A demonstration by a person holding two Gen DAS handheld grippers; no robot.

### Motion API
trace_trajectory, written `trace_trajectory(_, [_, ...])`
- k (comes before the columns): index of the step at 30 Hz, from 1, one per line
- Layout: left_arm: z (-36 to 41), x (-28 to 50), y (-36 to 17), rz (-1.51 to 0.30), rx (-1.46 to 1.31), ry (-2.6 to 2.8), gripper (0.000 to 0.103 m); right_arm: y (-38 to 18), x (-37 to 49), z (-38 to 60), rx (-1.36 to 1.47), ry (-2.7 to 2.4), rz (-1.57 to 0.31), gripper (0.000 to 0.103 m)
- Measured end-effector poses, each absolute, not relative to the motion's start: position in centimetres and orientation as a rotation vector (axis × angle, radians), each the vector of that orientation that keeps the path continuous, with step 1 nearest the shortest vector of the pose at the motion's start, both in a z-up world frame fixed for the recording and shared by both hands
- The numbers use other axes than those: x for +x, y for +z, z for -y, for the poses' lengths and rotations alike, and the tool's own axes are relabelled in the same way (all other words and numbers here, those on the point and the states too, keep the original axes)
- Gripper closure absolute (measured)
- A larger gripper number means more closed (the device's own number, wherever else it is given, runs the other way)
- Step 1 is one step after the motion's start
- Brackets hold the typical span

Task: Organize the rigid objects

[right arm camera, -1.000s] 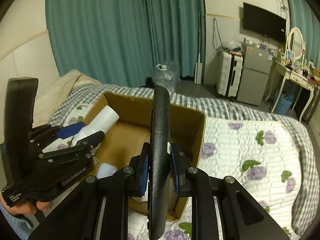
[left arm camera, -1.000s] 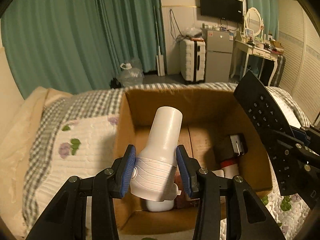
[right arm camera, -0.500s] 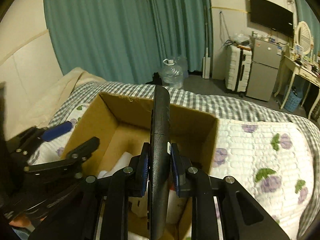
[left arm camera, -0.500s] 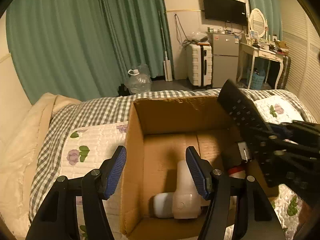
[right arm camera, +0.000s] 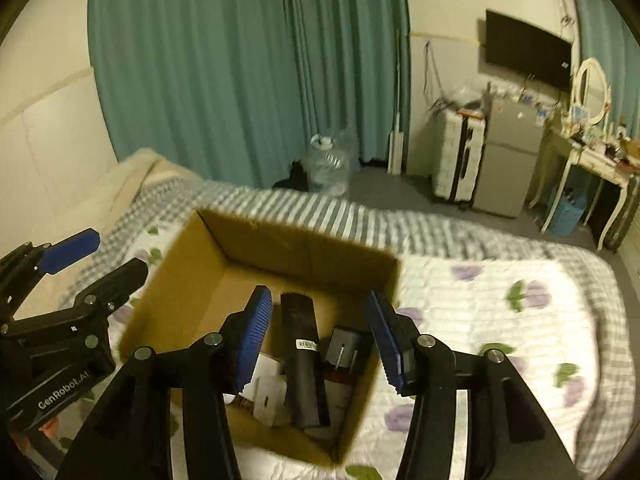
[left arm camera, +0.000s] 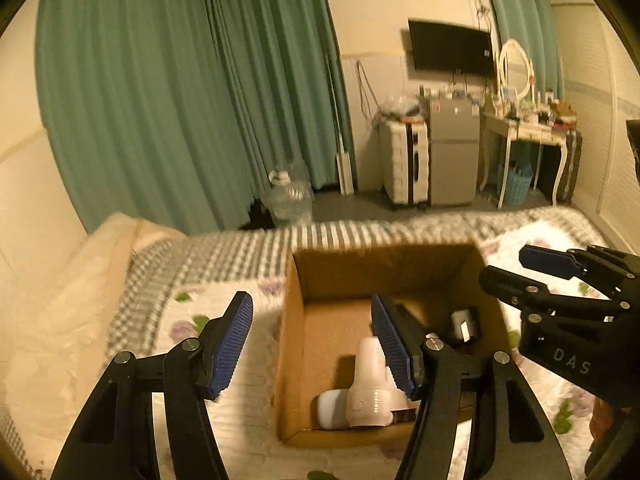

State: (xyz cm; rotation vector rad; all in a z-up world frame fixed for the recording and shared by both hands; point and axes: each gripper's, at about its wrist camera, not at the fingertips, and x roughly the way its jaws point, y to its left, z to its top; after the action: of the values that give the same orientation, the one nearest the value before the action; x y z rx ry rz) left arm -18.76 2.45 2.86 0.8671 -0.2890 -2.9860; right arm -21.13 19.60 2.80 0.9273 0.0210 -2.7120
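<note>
An open cardboard box (left arm camera: pixel 294 360) (right arm camera: pixel 200 264) sits on the bed. Inside it lie a white bottle-shaped device (left arm camera: pixel 370 392), a long black remote (right arm camera: pixel 302 360) and a small dark boxy item (right arm camera: pixel 344 350) (left arm camera: pixel 462 326). My left gripper (left arm camera: pixel 312 344) stands open and empty above the box's left wall. My right gripper (right arm camera: pixel 318 340) hangs over the box with its jaws opening; the remote lies loose in the box below the pads, untouched. In the left wrist view the right gripper (left arm camera: pixel 532 272) shows at the right edge. In the right wrist view the left gripper (right arm camera: pixel 96 256) shows at the left.
The bed has a white floral quilt (right arm camera: pixel 500 320) with a grey checked border and a cream pillow (left arm camera: pixel 60 300) at the left. Beyond the bed stand teal curtains, a water jug (right arm camera: pixel 330 164), a suitcase (left arm camera: pixel 402 164), a small fridge and a dressing table (left arm camera: pixel 528 136).
The left gripper let the white device drop into the box and rose, open. The right gripper opened and the black remote now lies in the box.
</note>
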Motion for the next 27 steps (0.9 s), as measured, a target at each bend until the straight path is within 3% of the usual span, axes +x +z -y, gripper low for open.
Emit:
trace_trajectory(5, [-1.9, -13.3, 9.5, 0.275, 0.678, -3.04, 0.033, 9.0, -15.2, -20.1, 0.815, -2.789, -0.084, 0.05])
trace_trajectory(13, [0.0, -5.6, 16.5, 0.24, 0.45, -3.078, 0.025, 16.6, -5.6, -20.1, 0.639, -2.89, -0.129, 0.025])
trace_trajectory(21, [0.8, -2.0, 16.5, 0.257, 0.401, -3.099, 0.024, 18.2, -0.1, -19.4, 0.545, -2.973, -0.124, 0.0])
trace_trajectory(27, [1.0, -1.7, 14.2, 0.225, 0.451, -3.104, 0.024, 16.1, 0.9, -19.6, 0.511, -3.022, -0.062, 0.0])
